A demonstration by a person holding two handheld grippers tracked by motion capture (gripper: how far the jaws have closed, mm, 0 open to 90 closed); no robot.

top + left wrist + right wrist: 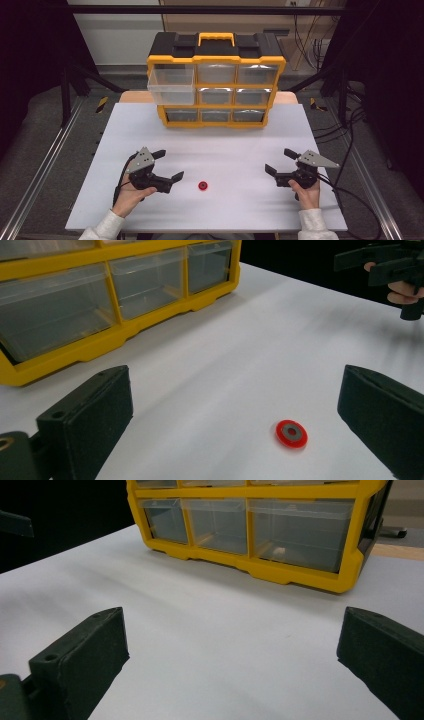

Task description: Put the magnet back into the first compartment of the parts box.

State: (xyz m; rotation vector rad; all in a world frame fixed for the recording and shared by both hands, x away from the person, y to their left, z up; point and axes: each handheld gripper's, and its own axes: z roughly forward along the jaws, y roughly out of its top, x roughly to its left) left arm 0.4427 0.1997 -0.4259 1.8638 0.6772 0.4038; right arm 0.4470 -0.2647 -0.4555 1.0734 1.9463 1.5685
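A small red disc with a grey centre (203,186) lies flat on the white table, near the front middle. My left gripper (169,165) is open just left of it; in the left gripper view the disc (291,433) sits on the table ahead, between the two spread jaws and nearer the right one. At the right side my right gripper (280,161) is also open and holds nothing. A yellow and black drawer cabinet (216,80) stands at the back, its top-left clear drawer (171,85) pulled out.
The cabinet (260,525) has clear drawers in three rows. The white table (220,150) ends at metal rails on both sides, with cables on the floor at the right. The other hand and its gripper (390,270) appear far off in the left gripper view.
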